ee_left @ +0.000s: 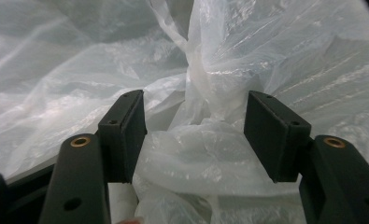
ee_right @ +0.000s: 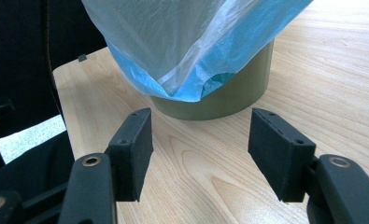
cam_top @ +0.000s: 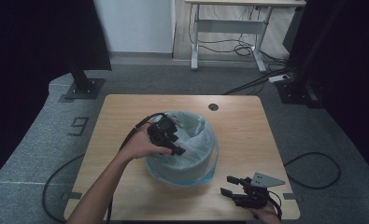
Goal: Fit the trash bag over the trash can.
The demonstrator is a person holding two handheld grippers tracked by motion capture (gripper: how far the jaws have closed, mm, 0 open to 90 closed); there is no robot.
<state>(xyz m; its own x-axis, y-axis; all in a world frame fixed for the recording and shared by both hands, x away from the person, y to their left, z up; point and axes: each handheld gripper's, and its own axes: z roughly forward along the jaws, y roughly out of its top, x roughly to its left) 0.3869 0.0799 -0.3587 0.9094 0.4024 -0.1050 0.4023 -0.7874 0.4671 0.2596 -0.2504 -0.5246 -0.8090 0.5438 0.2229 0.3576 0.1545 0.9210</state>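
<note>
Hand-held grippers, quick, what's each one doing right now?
Left hand-held gripper: open, bunched plastic bag between its jaws, not clamped.
Right hand-held gripper: open, holding nothing, over the table facing the bin.

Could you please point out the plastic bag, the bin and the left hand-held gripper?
plastic bag point(ee_left: 205, 158), left gripper view, bunched fold between the jaws
bin point(ee_right: 229, 95), right gripper view, bare side wall
left hand-held gripper point(cam_top: 172, 145), high view, between fingertips

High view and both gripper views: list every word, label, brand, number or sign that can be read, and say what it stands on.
"9": a dark marking on the grey floor left of the table, seen in the high view; the one sign, and it could equally be another character turned round.
Bin, plastic bag, left gripper and right gripper: no text or label readable.
</note>
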